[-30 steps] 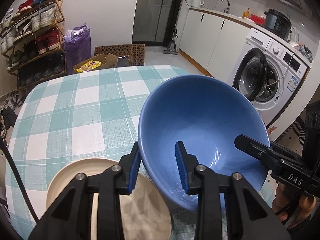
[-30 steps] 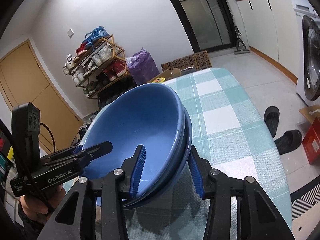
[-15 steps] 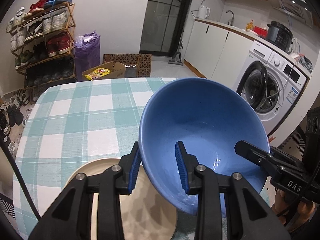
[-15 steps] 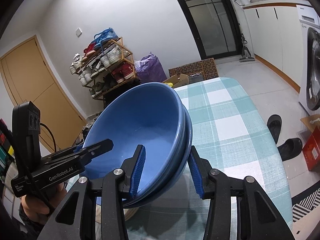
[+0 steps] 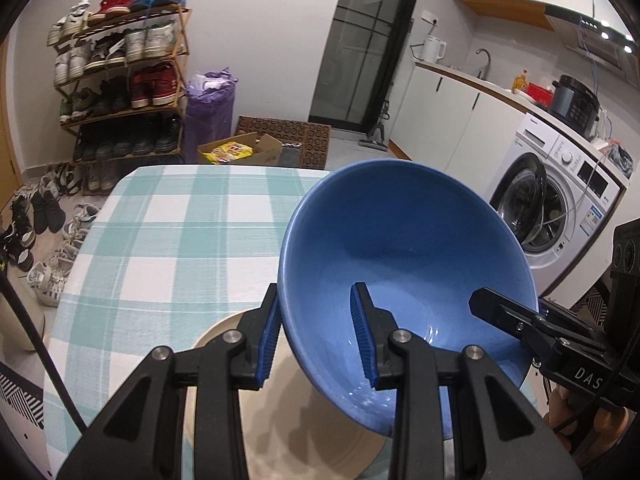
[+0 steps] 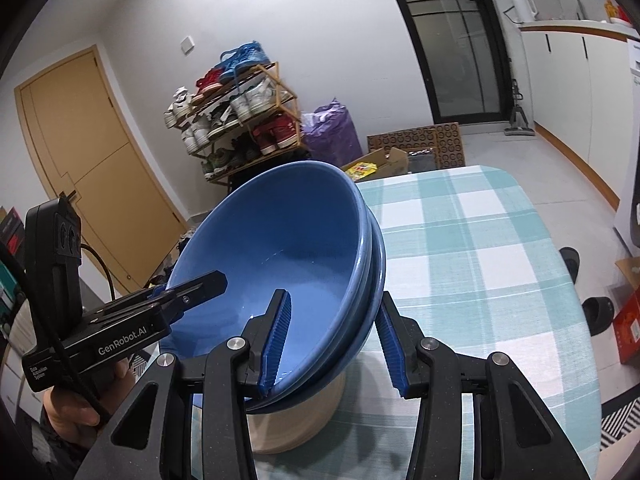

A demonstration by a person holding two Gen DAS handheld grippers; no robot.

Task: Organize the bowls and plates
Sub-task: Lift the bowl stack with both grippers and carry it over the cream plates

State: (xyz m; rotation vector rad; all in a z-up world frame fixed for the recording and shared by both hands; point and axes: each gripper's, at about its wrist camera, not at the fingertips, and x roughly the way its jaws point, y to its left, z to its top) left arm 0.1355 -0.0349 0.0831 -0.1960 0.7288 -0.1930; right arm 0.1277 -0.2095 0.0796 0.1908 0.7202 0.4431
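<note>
bowls [image 6: 288, 248] pinched at opposite rims, left gripper [image 5: 316, 336], right gripper [image 6: 332, 336]

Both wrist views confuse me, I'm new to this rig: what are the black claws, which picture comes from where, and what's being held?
There is no robot arm: a person holds a two-finger gripper in each hand, each with a fisheye camera looking along its fingers. In the left wrist view, the left gripper clamps the rim of the blue bowls. In the right wrist view, the right gripper grips the opposite rim, where two nested bowls show. They hang tilted over a beige plate on the checked tablecloth.
</note>
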